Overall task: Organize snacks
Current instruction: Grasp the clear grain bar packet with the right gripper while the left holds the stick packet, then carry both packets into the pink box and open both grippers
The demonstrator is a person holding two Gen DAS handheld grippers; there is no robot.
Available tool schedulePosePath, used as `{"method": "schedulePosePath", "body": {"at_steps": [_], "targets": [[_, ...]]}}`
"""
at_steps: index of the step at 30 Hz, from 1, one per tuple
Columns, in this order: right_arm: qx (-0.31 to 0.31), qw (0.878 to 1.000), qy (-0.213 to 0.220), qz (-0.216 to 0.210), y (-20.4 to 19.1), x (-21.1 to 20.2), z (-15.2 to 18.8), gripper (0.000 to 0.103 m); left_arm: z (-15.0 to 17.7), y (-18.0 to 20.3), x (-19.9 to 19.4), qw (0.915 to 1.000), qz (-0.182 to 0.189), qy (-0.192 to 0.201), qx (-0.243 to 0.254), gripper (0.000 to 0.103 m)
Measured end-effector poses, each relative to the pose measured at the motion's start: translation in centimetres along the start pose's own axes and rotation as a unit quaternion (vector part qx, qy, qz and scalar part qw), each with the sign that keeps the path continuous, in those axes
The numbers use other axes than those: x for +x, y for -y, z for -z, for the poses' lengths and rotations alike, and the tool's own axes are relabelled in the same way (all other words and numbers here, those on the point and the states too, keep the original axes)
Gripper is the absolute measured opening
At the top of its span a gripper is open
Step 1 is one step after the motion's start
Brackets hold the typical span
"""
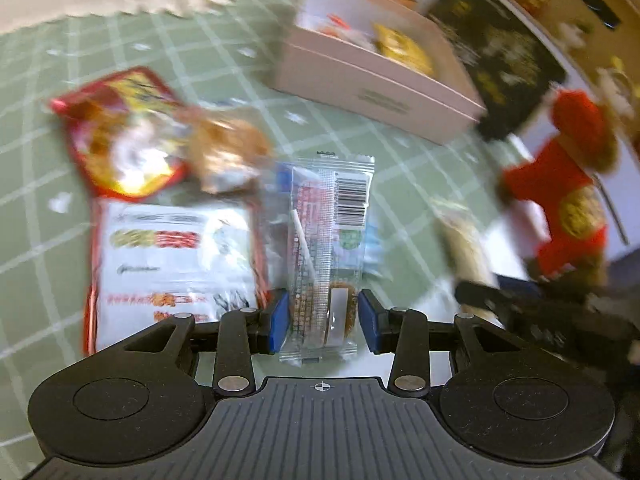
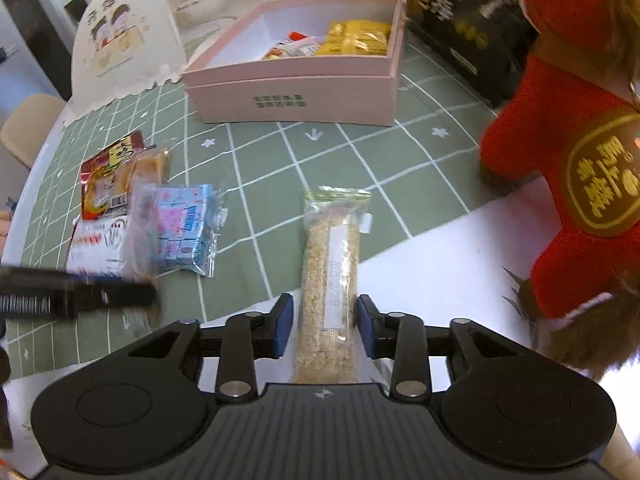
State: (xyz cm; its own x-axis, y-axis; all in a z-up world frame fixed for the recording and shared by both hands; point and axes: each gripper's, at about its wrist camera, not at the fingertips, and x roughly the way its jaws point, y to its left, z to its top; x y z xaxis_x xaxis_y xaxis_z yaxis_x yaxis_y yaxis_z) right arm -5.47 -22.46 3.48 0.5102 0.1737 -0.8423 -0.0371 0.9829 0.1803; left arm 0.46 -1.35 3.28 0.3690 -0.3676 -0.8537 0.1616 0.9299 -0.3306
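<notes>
My left gripper (image 1: 323, 320) is shut on a clear snack packet with a barcode (image 1: 328, 248), held above the green checked cloth; that view is blurred by motion. My right gripper (image 2: 324, 326) is shut on a long clear oat bar packet (image 2: 328, 276) that points away from me. A pink box (image 2: 296, 96) at the back holds a yellow packet (image 2: 358, 38) and a white and red packet (image 2: 294, 48); the box also shows in the left wrist view (image 1: 372, 80). A red packet (image 2: 106, 172), a white packet (image 2: 96, 244) and a blue packet (image 2: 182, 228) lie together at the left.
A red and brown plush toy (image 2: 560, 152) stands at the right. A dark box (image 2: 464, 20) stands behind it. A white card with a cartoon (image 2: 120, 36) leans at the back left. The green cloth (image 2: 304, 160) ends near the white table edge.
</notes>
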Motion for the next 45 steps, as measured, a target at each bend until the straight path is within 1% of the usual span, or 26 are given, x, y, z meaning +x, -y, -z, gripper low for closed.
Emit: {"method": "schedulePosePath", "body": {"at_steps": [1,2,6,10,12,13,14,17,19,24,29,31,32,34,38,42,44,45], "targets": [[-0.003,1.0,0.002,-0.003,-0.2,0.2,-0.1,0.053,-0.1,-0.2,-0.1,1.0,-0.005,0.001,-0.004,0.043],[-0.008,1.0,0.005,-0.005,-0.4,0.2,0.0,0.057,-0.2,-0.1,-0.2,1.0,-0.004,-0.002,-0.002,0.043],[-0.034,0.999,0.024,0.014,-0.8,0.8,-0.2,0.057,0.6,1.7,-0.2,0.9991,0.02,-0.021,0.03,0.043],[-0.034,0.999,0.03,0.027,-0.4,1.7,-1.6,0.057,1.4,3.4,0.6,0.9979,0.037,-0.035,0.04,0.043],[-0.034,0.999,0.025,0.034,-0.2,1.9,-2.3,0.048,1.9,3.6,0.5,0.9973,0.039,-0.041,0.046,0.043],[-0.034,0.999,0.021,0.033,-0.2,1.9,-2.5,0.032,1.9,3.7,0.5,0.9971,0.04,-0.043,0.049,0.043],[-0.032,0.999,0.018,0.026,-0.1,1.8,-2.7,0.03,2.0,3.9,0.5,0.9969,0.04,-0.044,0.051,0.043],[-0.009,1.0,0.025,0.002,0.5,0.4,-3.0,0.029,1.8,4.2,0.4,0.9968,0.039,-0.044,0.055,0.043],[0.003,0.999,0.037,-0.011,0.8,-1.1,-3.3,0.029,1.5,4.3,0.3,0.9967,0.038,-0.042,0.058,0.043],[0.015,0.997,0.073,-0.015,1.3,-4.5,-3.9,0.029,0.9,4.6,0.4,0.996,0.044,-0.042,0.065,0.043],[0.018,0.996,0.087,-0.012,1.1,-6.0,-3.9,0.029,0.4,4.9,0.9,0.9951,0.054,-0.048,0.068,0.043],[0.02,0.996,0.085,-0.014,1.1,-6.3,-3.7,0.029,-0.1,4.9,0.7,0.9949,0.066,-0.041,0.064,0.043],[0.021,0.996,0.085,-0.014,1.0,-6.3,-3.7,0.029,-0.6,4.8,0.5,0.9947,0.075,-0.034,0.061,0.043],[0.022,0.996,0.083,-0.01,1.0,-6.4,-3.6,0.029,-2.3,4.7,-0.3,0.9946,0.088,-0.006,0.056,0.043],[0.026,0.996,0.081,-0.008,0.9,-6.7,-3.5,0.029,-7.5,4.3,-2.6,0.9926,0.085,0.068,0.054,0.043],[0.027,0.997,0.073,-0.002,0.7,-6.7,-3.1,0.029,-13.4,5.2,-3.6,0.9857,0.074,0.133,0.073,0.043],[0.028,0.997,0.069,0.005,0.5,-6.7,-3.0,0.029,-16.8,5.8,-2.7,0.9833,0.083,0.142,0.079,0.044],[0.028,0.997,0.068,0.008,0.4,-6.8,-2.9,0.029,-18.2,5.9,-1.8,0.9839,0.09,0.134,0.077,0.045]]}}
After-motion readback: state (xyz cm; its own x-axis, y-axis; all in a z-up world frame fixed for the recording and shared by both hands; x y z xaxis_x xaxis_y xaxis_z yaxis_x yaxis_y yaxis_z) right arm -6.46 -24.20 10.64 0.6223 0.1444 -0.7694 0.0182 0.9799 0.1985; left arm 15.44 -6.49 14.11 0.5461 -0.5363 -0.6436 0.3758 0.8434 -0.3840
